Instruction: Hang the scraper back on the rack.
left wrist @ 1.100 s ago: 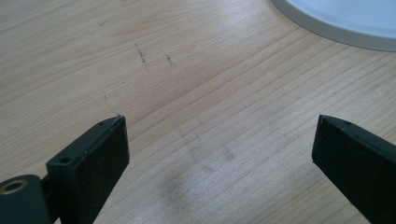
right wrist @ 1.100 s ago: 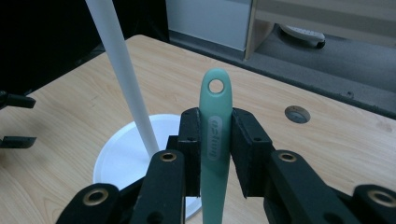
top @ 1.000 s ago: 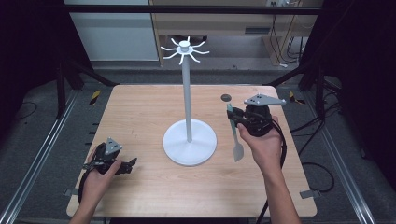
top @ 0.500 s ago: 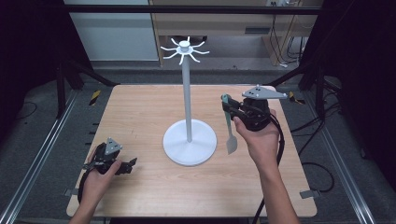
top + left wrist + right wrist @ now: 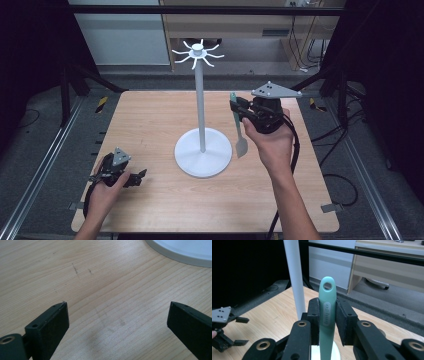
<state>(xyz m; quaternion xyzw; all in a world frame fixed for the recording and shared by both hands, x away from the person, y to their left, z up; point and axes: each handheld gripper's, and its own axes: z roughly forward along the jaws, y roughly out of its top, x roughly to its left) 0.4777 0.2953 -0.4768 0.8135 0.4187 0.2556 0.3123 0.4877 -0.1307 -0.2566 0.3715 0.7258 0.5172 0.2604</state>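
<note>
The right gripper (image 5: 239,108) is held above the table (image 5: 150,120), to the right of the white stand (image 5: 201,120), its 2 jaws pinching the handle of a mint-green spatula (image 5: 239,129). The spatula hangs upright, hole end up, its pale blade just beside the edge of the stand's round base (image 5: 204,152) without clearly touching it. In the right gripper view the handle (image 5: 327,315) sits squarely between the pads, with the stand's pole (image 5: 294,277) near on the left. The hooks at the pole top (image 5: 198,52) fan out well above the gripper. The left gripper (image 5: 134,177) rests near the table's front-left corner, jaws spread wide over bare wood, the base rim (image 5: 180,255) ahead of it. Open tabletop lies between the 2 grippers.
</note>
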